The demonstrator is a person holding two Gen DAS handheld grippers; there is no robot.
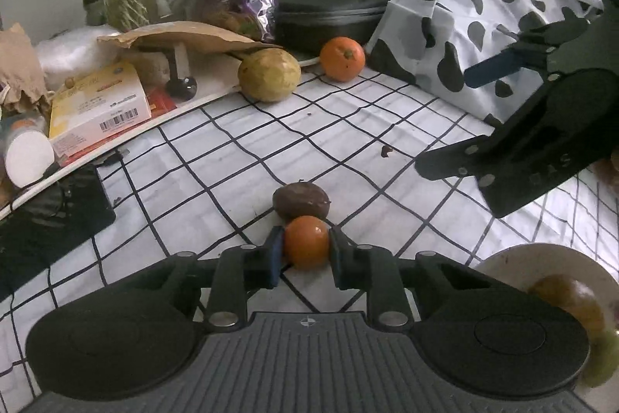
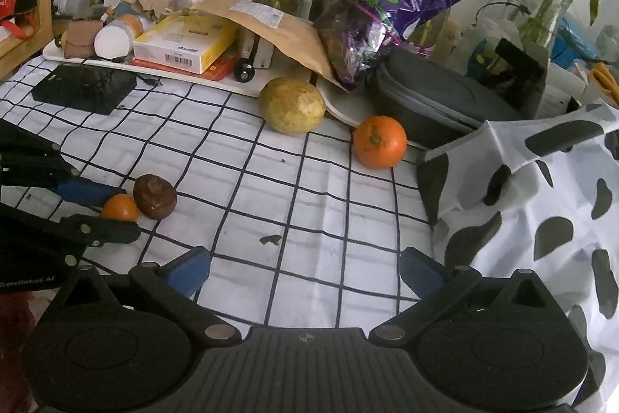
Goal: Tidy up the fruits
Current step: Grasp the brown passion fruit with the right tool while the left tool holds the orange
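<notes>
Bowl (image 1: 503, 260) holds yellow-green fruit (image 1: 572, 300) — left claw (image 1: 305, 250) grips small orange (image 1: 307, 240).

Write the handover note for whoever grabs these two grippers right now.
Left gripper: shut on the small orange citrus, which touches the dark brown wrinkled fruit.
Right gripper: open, empty, above the grid-pattern tablecloth.
Done: fruit already sits in the white bowl.
Left: the held citrus, brown fruit, large orange and yellow-green round fruit.

The cloth (image 2: 309, 188) is white with a black grid, the small orange (image 1: 306, 241) is orange beside a dark brown fruit (image 1: 301, 200), and the bag (image 2: 541, 219) is white with black spots.
</notes>
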